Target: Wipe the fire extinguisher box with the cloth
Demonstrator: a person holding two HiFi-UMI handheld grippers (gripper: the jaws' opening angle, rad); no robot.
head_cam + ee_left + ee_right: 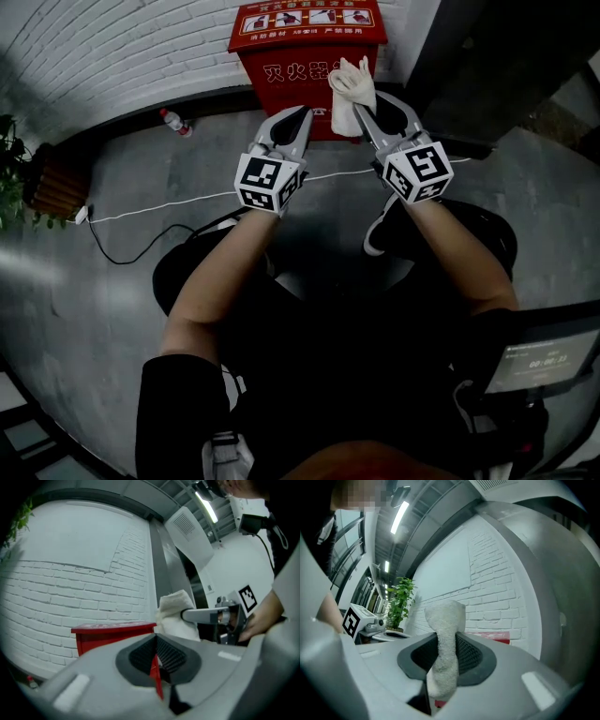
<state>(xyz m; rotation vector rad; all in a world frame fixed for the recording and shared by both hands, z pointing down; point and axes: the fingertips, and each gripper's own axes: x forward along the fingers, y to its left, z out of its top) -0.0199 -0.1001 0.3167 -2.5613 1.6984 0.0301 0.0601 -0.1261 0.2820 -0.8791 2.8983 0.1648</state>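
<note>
In the head view, the red fire extinguisher box (307, 56) is seen standing on the floor against a white brick wall. The cloth (352, 94) is held up before its front by the right hand-held gripper (367, 114). The left hand-held gripper (300, 117) is held alongside, with nothing seen in it. Whether the cloth touches the box cannot be told here. The cloth is in hand, but the wiping is judged hardly begun, if at all.

In the left gripper view, the jaws are shown together on nothing, with only a sliver of red seen through them. The cloth is shown from the side, to the right of the box and seemingly clear of its lid.

In the right gripper view, what the head view leaves uncertain is settled: the cloth is pinched firmly between the ribbed pads, its upper end standing free. Only a red strip of the box is seen beyond.
</note>
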